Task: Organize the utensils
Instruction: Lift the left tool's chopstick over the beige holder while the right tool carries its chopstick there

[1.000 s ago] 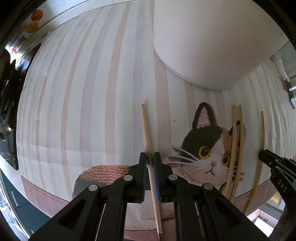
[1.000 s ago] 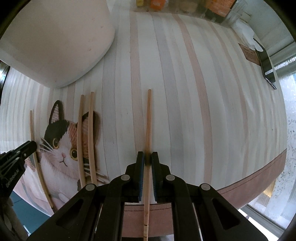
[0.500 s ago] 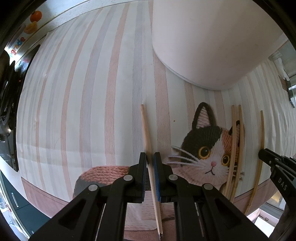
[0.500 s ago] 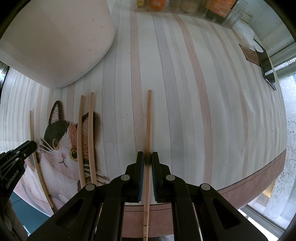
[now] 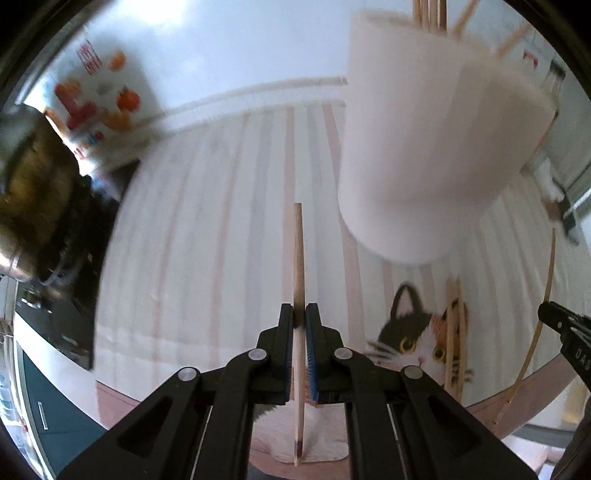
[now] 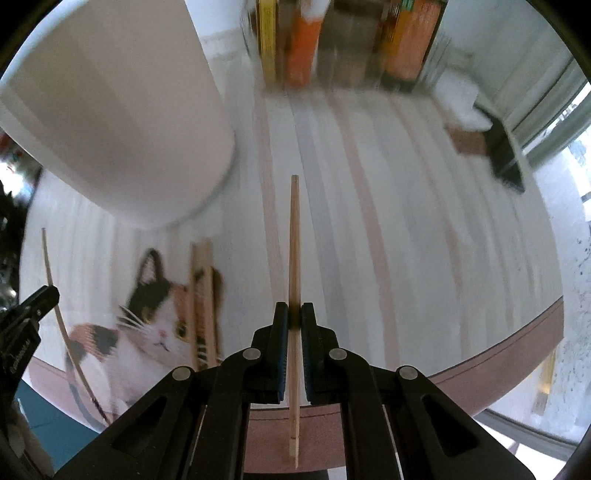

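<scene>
Both claws are closed on a single chopstick each: the left claw (image 5: 300, 314) is clamped on a wooden chopstick (image 5: 297, 258) that is held clear of the striped cloth on the counter (image 5: 207, 229), and the right claw (image 6: 291, 314) is clamped on another chopstick (image 6: 294, 240) in the same way. Each stick is gripped near its thick end, so the long thin part is left free in front, probably for lowering into the white holder (image 5: 424, 147). Several sticks are already seen standing in the holder's top (image 5: 430, 13). A pair of chopsticks (image 5: 453, 332) is left lying across the cat print (image 5: 410, 332), just near of the holder, and one more stick (image 5: 543, 314) lies to the right.
</scene>
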Tool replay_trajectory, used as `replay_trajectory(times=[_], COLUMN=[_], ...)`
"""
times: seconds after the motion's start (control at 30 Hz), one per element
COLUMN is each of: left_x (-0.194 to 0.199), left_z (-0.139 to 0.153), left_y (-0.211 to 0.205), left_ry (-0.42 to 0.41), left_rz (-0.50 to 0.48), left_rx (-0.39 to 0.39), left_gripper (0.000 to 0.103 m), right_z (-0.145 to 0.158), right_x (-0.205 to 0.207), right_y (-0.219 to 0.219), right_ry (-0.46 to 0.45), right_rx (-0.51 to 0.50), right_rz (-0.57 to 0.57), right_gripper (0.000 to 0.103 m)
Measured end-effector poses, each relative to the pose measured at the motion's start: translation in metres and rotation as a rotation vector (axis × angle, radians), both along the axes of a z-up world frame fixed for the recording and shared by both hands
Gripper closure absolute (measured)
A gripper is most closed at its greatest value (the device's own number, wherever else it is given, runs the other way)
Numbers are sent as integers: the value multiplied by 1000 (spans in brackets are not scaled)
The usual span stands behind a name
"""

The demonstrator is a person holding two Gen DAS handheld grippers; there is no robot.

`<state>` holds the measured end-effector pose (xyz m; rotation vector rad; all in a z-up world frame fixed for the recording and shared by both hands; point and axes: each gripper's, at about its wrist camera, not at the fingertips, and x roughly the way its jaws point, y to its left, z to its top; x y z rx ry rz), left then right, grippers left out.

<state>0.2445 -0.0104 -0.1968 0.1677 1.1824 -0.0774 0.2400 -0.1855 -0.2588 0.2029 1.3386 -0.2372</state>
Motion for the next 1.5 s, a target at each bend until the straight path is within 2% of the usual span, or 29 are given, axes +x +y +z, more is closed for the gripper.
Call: replay_trajectory(times=[0.23,0.57,0.67,0.83,1.07,1.2,1.33,1.5], left_x=[5,10,15,22,31,47,72,109], left_z=[44,91,116,173,262,291,295,271], left_y=[15,14,18,28,30,23,10,-13], left_ry=[-115,-200,-240,-315,-435,-479,-473,-400], left_rz=[24,53,63,84,73,63,58,44], left_rx=[-17,-68,-100,-198,-329,-373,-392,-384], left_gripper=[99,99,99,99,99,99,99,99], right_z=[48,101,121,166,252,295,315,305], right_x=[2,0,4,10,27,41,66,108], right_y=[12,-4,-11,-19,-31,-32,-30,-24], right_ry=[-140,-296,-338,-413,-548,-622,-660,-635], right_rx=[-30,-15,-1,48,173,209,188,154], right_rz=[27,-2,-13,-14,3,25,37,37], right_gripper=[96,97,97,97,97,97,97,97])
